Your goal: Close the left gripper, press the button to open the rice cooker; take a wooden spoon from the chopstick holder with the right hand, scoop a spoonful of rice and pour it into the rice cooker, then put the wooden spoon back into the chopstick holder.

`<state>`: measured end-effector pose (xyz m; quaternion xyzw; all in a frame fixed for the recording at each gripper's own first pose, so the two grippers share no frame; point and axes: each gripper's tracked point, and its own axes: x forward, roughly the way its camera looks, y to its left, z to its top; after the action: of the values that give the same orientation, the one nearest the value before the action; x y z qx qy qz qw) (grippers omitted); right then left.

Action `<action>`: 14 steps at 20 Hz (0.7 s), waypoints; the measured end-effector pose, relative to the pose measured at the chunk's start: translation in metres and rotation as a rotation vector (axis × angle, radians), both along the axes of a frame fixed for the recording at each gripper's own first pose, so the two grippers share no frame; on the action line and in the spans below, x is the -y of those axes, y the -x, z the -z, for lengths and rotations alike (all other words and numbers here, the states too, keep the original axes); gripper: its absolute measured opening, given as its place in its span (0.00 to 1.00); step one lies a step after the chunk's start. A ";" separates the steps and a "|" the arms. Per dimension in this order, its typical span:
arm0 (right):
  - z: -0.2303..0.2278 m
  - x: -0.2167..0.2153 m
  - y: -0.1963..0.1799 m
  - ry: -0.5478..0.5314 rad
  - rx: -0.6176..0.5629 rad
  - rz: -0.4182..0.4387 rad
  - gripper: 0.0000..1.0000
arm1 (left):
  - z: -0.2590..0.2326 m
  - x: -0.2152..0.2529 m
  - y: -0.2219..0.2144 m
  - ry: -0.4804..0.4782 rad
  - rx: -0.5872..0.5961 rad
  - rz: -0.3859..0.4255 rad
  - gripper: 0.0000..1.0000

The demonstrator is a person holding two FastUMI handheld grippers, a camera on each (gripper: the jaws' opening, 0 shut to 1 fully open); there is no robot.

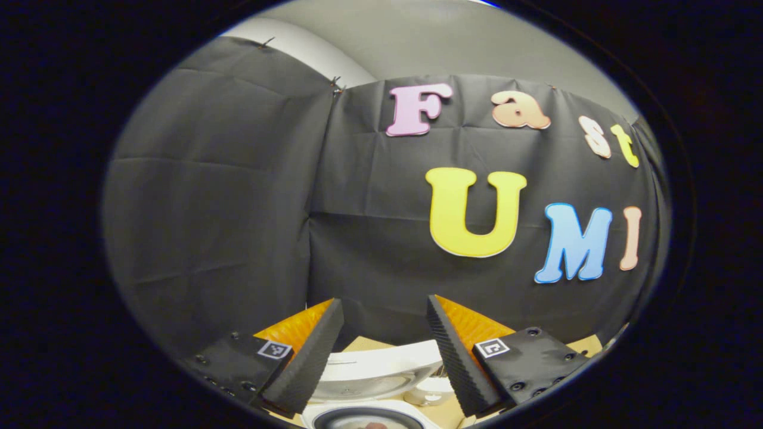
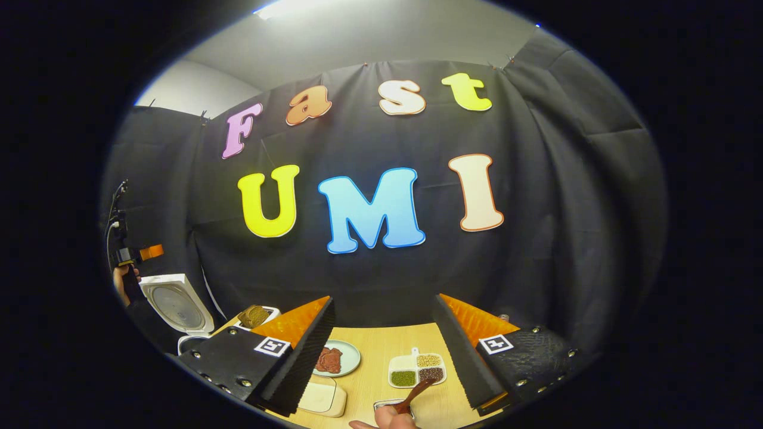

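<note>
1. Between our right gripper (image 2: 381, 351) jaws, which stand wide apart and grip nothing, a wooden spoon (image 2: 417, 393) shows low in the right gripper view, just past the bottom edge.
2. Its handle runs from a fingertip (image 2: 387, 422) at the very bottom up and to the right, ending in the bowl, so the long axis lies slanted across the gap, not along it. We cannot tell whether it stands in the chopstick holder (image 2: 390, 405); only a small metal rim shows beside it.
3. Beyond the spoon sit a divided dish of grains (image 2: 416, 369) and a plate (image 2: 349, 357) on the wooden table (image 2: 381, 336).
4. Far off to the left of that view stands the rice cooker (image 2: 179, 310) with its lid up, so we judge the button step done.
5. Our left gripper (image 1: 384, 351) also has its jaws parted and empty, and the cooker's raised lid (image 1: 381, 369) lies right below and between them.
6. We judge the spoon closer to the right gripper, which must drop down and back toward the handle and turn to meet its slant.
</note>
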<state>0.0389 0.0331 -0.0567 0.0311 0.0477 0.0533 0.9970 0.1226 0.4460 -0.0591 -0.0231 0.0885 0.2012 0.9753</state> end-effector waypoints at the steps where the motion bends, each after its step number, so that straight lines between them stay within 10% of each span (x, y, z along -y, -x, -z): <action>1: 0.001 -0.001 -0.001 0.003 -0.002 -0.002 0.99 | 0.010 -0.010 -0.001 0.001 -0.017 -0.015 0.98; 14: 0.006 -0.018 -0.012 -0.003 -0.018 -0.028 0.99 | 0.070 -0.026 0.013 -0.030 -0.141 -0.098 0.91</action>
<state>0.0506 0.0512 -0.0630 0.0323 0.0571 0.0668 0.9956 0.1095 0.4721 -0.1293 0.0013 0.1526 0.2510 0.9559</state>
